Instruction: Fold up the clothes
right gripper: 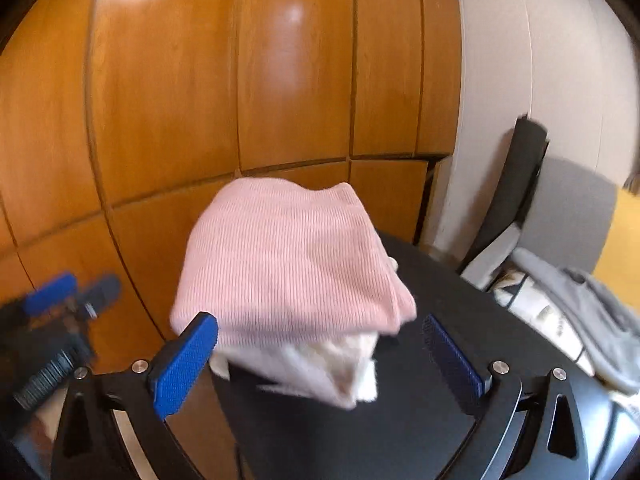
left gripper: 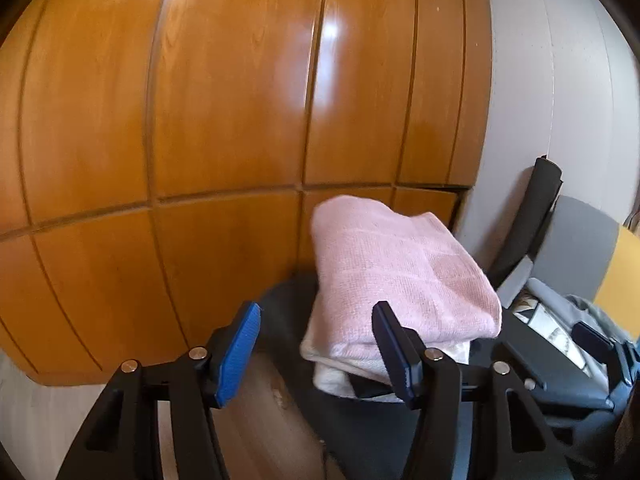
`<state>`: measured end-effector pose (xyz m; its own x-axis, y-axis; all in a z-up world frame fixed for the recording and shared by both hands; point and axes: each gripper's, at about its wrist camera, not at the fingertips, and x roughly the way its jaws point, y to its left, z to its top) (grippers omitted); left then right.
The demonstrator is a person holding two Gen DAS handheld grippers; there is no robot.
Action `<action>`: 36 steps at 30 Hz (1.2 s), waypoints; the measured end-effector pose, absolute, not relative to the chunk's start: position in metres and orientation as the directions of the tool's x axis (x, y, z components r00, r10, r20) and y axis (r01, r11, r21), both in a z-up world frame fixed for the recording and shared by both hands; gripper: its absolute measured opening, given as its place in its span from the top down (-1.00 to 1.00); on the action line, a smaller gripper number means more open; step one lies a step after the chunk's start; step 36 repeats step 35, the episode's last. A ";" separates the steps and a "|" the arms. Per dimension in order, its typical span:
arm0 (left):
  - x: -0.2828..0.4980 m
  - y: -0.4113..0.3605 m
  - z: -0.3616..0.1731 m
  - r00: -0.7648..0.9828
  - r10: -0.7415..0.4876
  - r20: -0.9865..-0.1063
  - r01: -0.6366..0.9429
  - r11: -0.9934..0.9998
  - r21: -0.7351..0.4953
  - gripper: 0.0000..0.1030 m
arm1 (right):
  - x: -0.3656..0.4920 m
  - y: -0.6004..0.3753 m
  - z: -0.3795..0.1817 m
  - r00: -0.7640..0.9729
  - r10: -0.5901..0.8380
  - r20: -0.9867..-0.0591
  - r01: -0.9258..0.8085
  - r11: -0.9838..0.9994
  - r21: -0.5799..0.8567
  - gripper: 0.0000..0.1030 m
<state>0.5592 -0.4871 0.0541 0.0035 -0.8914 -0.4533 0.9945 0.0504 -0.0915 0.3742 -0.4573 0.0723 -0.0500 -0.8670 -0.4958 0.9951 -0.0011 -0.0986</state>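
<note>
A folded pink garment [left gripper: 396, 264] lies on top of a folded white one [left gripper: 332, 380], stacked on a black table [left gripper: 360, 432]. The stack also shows in the right wrist view, pink garment [right gripper: 292, 260] over white garment [right gripper: 340, 368], on the black table [right gripper: 440, 280]. My left gripper [left gripper: 316, 348] is open and empty, just short of the stack's left front. My right gripper [right gripper: 332, 360] is open and empty, its jaws either side of the stack's front. The left gripper also shows blurred at the left of the right wrist view [right gripper: 72, 292].
A wooden panelled wardrobe [left gripper: 200, 120] stands close behind the table. A white wall [left gripper: 540, 80] is at the right. A grey garment [right gripper: 592, 308] and a patterned cloth [right gripper: 532, 312] lie at the table's right. A dark chair back [right gripper: 516, 184] leans by the wall.
</note>
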 end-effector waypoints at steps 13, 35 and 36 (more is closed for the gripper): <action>0.556 -0.475 0.074 0.164 -0.879 -0.447 0.985 0.124 0.118 0.46 | 0.379 -0.451 0.060 -0.030 -0.873 -0.486 0.995 0.019 -0.094 -1.00; 0.554 -0.478 0.061 -0.043 -0.832 -0.553 0.999 -0.032 -0.030 0.46 | 0.402 -0.457 0.049 -0.004 -0.852 -0.523 0.990 0.069 -0.121 -1.00; 0.554 -0.478 0.061 -0.043 -0.832 -0.553 0.999 -0.032 -0.030 0.46 | 0.402 -0.457 0.049 -0.004 -0.852 -0.523 0.990 0.069 -0.121 -1.00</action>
